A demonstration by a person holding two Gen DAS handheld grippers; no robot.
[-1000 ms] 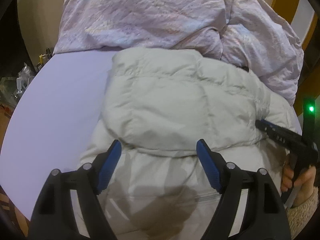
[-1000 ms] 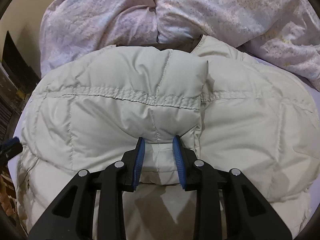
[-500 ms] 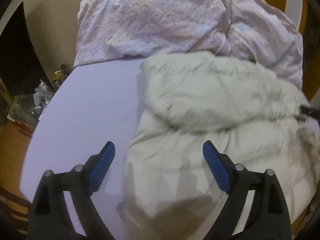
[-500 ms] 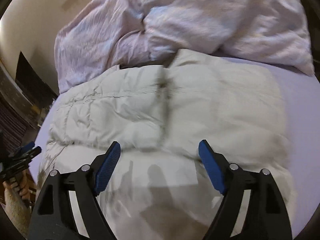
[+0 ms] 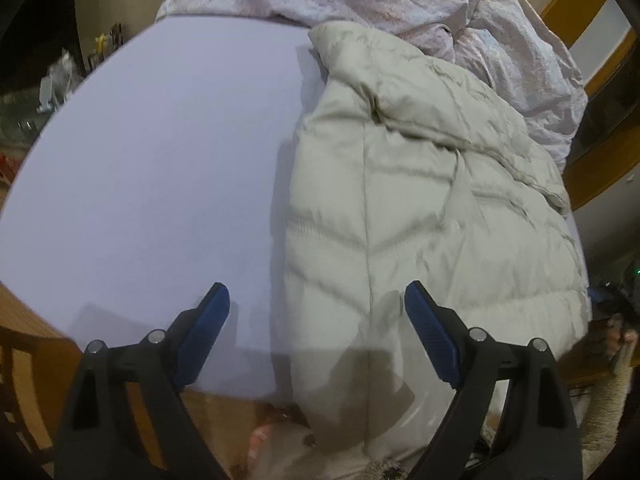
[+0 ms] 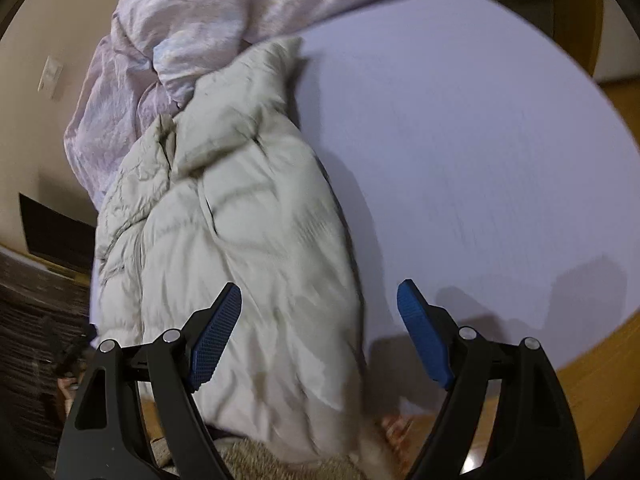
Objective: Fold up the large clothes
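Both grippers, left and right, have backed off the jacket, jaws wide, empty; only the right view shows a wall switch.

No legible text, label, brand mark, number or sign is found in either wrist view. The padded jacket shows only quilting seams, with no readable tag or logo on its exposed surface. The small items at the far left edge of the left wrist view are too small and blurred for any print on them to be read.
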